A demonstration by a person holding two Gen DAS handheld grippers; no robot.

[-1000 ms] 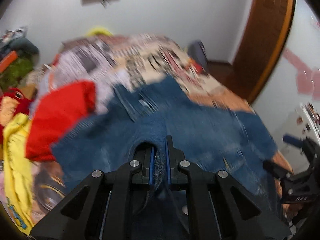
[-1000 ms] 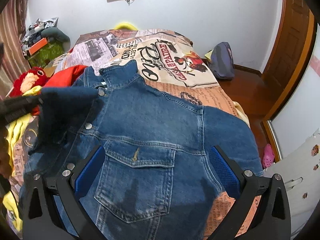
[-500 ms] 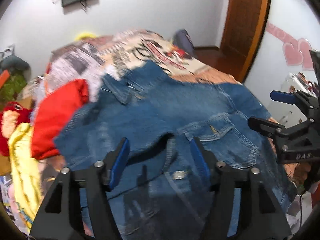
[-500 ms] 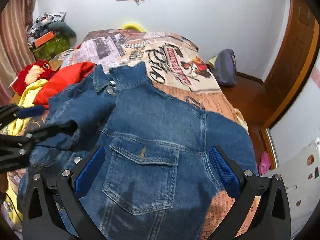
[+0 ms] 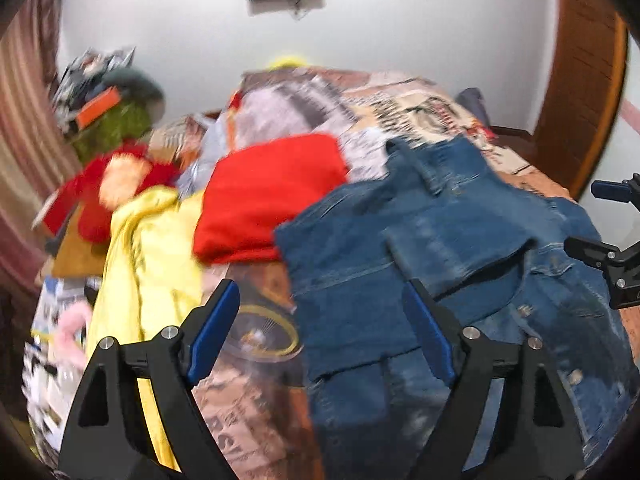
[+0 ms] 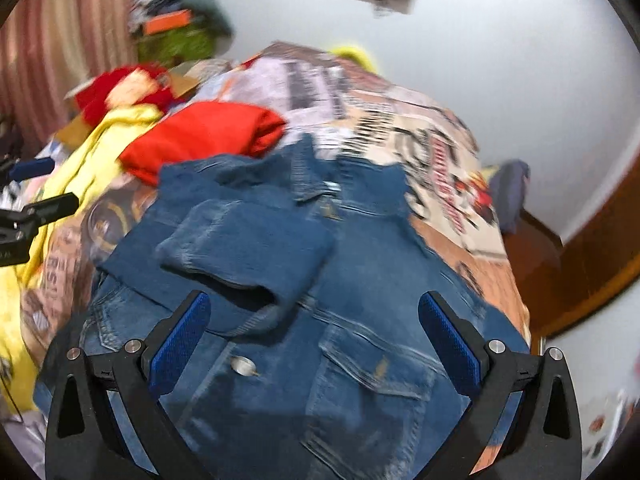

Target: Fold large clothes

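A: Left tongs (image 5: 320, 328) — state? A second back they were pinched on denim.

B: Apart now, jaws just been opening, nothing between the pads. They hang over the bed (image 5: 256, 412), at the left edge of the denim jacket (image 5: 460, 248), and the view has swung left since then: more of the yellow garment (image 5: 148, 264) and the folded red garment (image 5: 268, 196) in frame.

A: Right tongs (image 6: 316, 344)?

B: Wide apart, same as before, empty. Above the jacket's chest pocket (image 6: 372, 384), not touching cloth.

A: Jacket itself?

B: Flat on the patterned bed, front up, collar toward the far wall. The sleeve (image 6: 248, 248) that was lifted a second ago now lies folded across the chest, cuff opening facing the right tongs.

A: Anything else?

B: Both views blurred. Red plush toy (image 5: 116, 176) at the bed's left side, beyond the yellow garment.
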